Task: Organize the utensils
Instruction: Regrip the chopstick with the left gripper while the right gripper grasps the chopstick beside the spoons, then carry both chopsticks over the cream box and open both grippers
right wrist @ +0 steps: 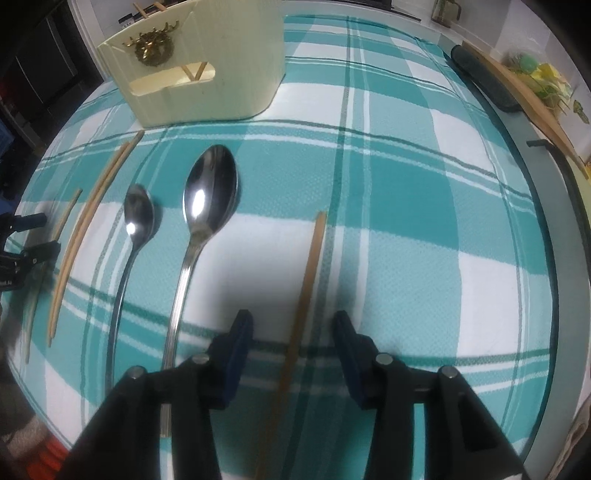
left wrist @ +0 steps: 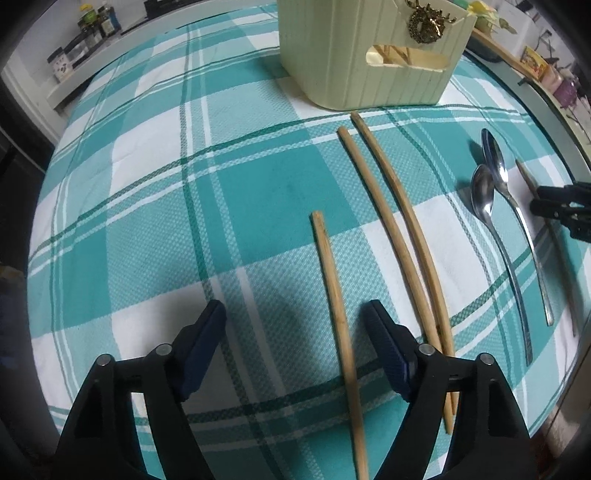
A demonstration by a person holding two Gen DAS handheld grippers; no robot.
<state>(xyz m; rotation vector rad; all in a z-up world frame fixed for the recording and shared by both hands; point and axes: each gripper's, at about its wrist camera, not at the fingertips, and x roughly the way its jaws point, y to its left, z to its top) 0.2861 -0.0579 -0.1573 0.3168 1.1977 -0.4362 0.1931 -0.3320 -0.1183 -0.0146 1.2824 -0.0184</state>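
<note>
Covering the whole table is a teal and white checked tablecloth (left wrist: 155,206), and on it, at the far side, stands a cream ribbed utensil holder (left wrist: 354,55) with a brass deer ornament (left wrist: 424,22) on its front and a cut-out handle hole below it. Through that hole some wooden sticks show inside the holder.

In front of the holder the utensils lie in a row, all pointing roughly toward it. A pair of long wooden chopsticks (left wrist: 399,229) lies side by side, close together or touching along their length. Left of them, in the left wrist view, lies a single chopstick (left wrist: 338,306). To the right of the pair lie two metal spoons: a large spoon (right wrist: 207,221) and a small spoon (right wrist: 135,236), bowls up, near each other but apart. Right of the spoons lies another single chopstick (right wrist: 308,280).

The left gripper (left wrist: 291,325) hangs over the cloth with its jaws wide apart. The first single chopstick runs between the two fingers, closer to the right one, but neither pad presses on it; it lies flat on the cloth.

The right gripper (right wrist: 293,332) has its jaws moderately apart, less wide than the left. The other single chopstick passes between its fingers, with clear gaps on both sides, so nothing is gripped.
</note>
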